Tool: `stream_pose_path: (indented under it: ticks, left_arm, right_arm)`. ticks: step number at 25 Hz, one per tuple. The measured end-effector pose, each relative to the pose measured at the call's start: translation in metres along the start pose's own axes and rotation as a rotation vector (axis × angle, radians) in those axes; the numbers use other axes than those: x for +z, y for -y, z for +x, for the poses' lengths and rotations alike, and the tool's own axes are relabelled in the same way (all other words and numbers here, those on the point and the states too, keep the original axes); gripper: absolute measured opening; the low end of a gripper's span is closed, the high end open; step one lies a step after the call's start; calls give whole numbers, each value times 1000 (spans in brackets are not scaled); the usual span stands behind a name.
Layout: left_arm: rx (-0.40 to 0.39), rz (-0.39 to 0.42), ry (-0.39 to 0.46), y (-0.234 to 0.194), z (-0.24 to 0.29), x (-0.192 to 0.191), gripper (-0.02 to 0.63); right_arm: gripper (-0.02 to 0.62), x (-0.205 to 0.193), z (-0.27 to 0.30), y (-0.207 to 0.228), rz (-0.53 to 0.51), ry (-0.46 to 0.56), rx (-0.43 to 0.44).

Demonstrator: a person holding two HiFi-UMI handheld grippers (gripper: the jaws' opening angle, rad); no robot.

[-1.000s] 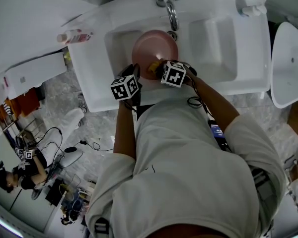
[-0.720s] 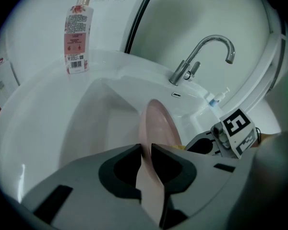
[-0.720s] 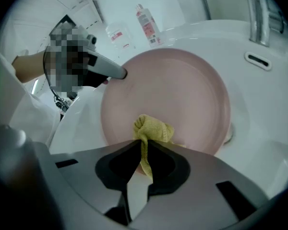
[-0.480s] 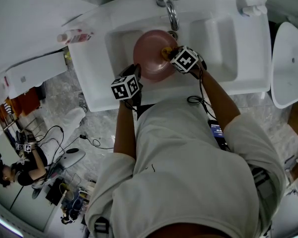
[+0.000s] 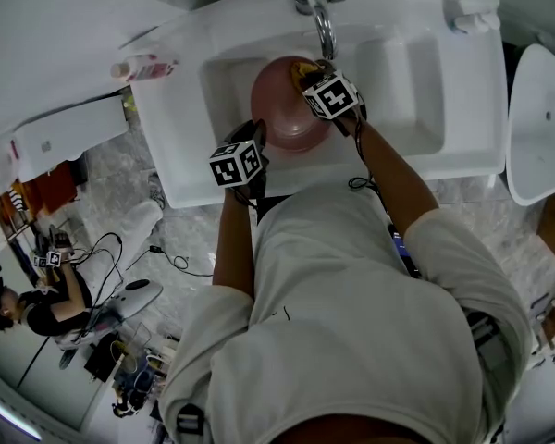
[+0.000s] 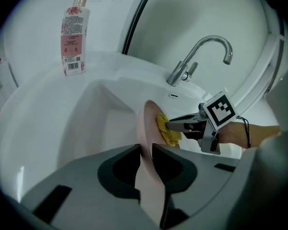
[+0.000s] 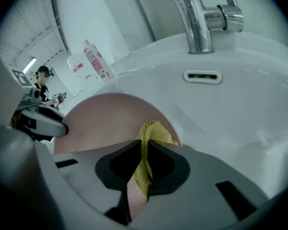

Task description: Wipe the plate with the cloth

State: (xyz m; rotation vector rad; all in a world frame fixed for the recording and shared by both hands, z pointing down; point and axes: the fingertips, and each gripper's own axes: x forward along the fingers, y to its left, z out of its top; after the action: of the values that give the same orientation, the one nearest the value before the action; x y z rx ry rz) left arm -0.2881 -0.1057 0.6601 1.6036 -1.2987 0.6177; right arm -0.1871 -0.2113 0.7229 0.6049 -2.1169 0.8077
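Note:
A pink plate [image 5: 285, 117] stands tilted in the white sink basin [image 5: 224, 74]. My left gripper [image 5: 255, 139] is shut on its near rim; in the left gripper view the plate [image 6: 147, 128] runs edge-on between the jaws of the left gripper [image 6: 145, 153]. My right gripper [image 5: 309, 72] is shut on a yellow cloth [image 5: 302, 66] and presses it to the plate's far side, under the faucet. In the right gripper view the cloth [image 7: 152, 132] sticks out of the right gripper [image 7: 144, 150] against the plate [image 7: 103, 123]. The left gripper view shows the cloth [image 6: 170, 132] on the plate's face.
A chrome faucet [image 5: 318, 12] arches over the basin just beyond the plate. A pink-labelled bottle [image 5: 141, 66] lies on the counter at the left. A second shallow basin [image 5: 400, 81] lies to the right. An overflow slot [image 7: 202, 75] sits in the basin wall.
My right gripper has carried the cloth across the plate, from its near rim up to the far rim by the faucet. The left gripper and the plate have stayed nearly still.

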Motion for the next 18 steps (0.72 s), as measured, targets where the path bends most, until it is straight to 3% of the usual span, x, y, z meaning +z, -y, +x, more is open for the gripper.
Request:
stream_pose_path:
  ticks: [8,18]
  left_arm:
    - [14,-15,-11,-8,0,-4,87]
    - [34,-42,-38,-15,1,-14,89]
  right_arm:
    - [41,24,3,-62,-148,58,124]
    - [41,-10,-2,-126,-336,-14,316]
